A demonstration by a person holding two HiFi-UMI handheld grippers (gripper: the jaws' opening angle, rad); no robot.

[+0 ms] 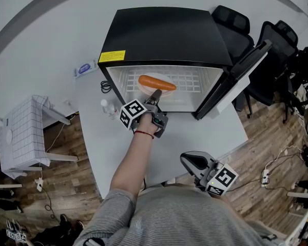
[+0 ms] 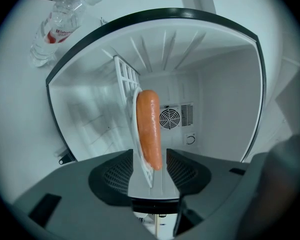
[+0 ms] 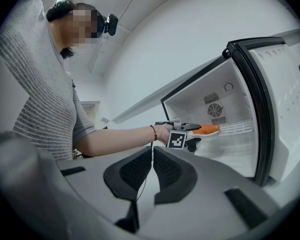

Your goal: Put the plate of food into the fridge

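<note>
A small black fridge (image 1: 164, 35) stands open on the white table (image 1: 205, 132), its door (image 1: 241, 70) swung to the right. A white plate (image 1: 148, 90) with an orange sausage (image 1: 157, 82) rests on the white wire shelf (image 1: 190, 81) inside. My left gripper (image 1: 155, 97) reaches into the fridge mouth. In the left gripper view the plate's rim (image 2: 136, 139) and the sausage (image 2: 149, 129) lie between the spread pads (image 2: 112, 176), which do not press on it. My right gripper (image 1: 192, 163) hangs back near my body, shut and empty; its pads (image 3: 140, 169) meet.
A clear water bottle (image 1: 109, 108) lies on the table left of the fridge. Black office chairs (image 1: 282, 50) stand right of the door. A white gridded stool (image 1: 23, 132) sits on the wooden floor at left. Cables lie on the floor at right.
</note>
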